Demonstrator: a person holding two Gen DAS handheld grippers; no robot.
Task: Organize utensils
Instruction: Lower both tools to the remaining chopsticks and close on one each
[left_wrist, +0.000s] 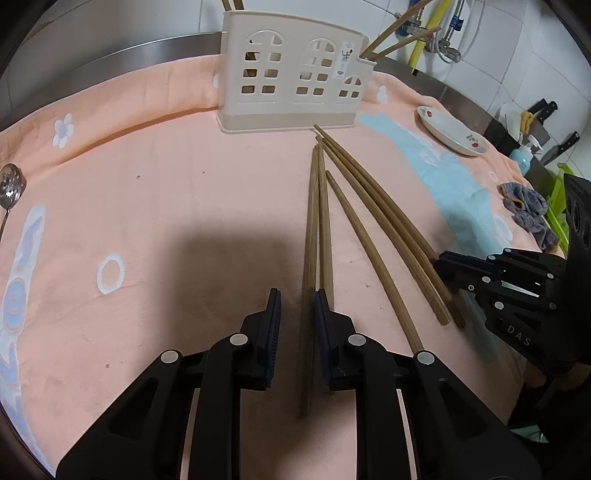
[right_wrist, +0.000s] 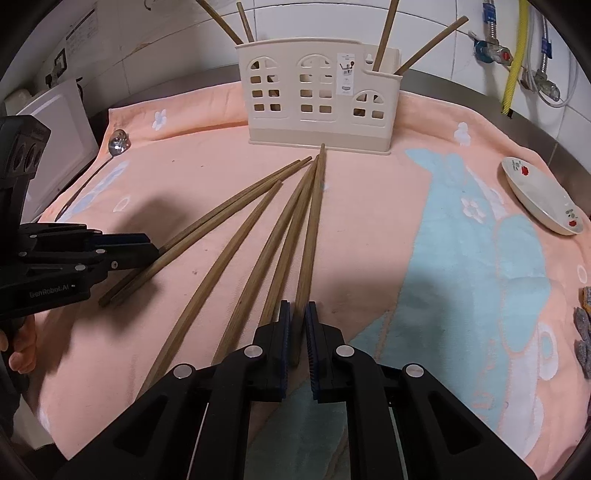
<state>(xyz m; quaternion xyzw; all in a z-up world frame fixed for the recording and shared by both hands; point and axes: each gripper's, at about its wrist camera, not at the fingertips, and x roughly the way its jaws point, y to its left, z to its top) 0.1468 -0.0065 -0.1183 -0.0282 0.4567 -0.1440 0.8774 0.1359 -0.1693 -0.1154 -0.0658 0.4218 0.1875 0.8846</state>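
Left gripper (left_wrist: 297, 301): fingers spread around one chopstick (left_wrist: 309, 258), centre frame | right gripper (right_wrist: 298, 314): fingers clamped on another chopstick (right_wrist: 312, 229) | holder (right_wrist: 317, 99): upper centre, on towel (right_wrist: 369, 229)

Left gripper (left_wrist: 297, 306) jaws straddling one chopstick (left_wrist: 309, 266), cream utensil holder (left_wrist: 291, 74) behind, peach towel (left_wrist: 147, 221)
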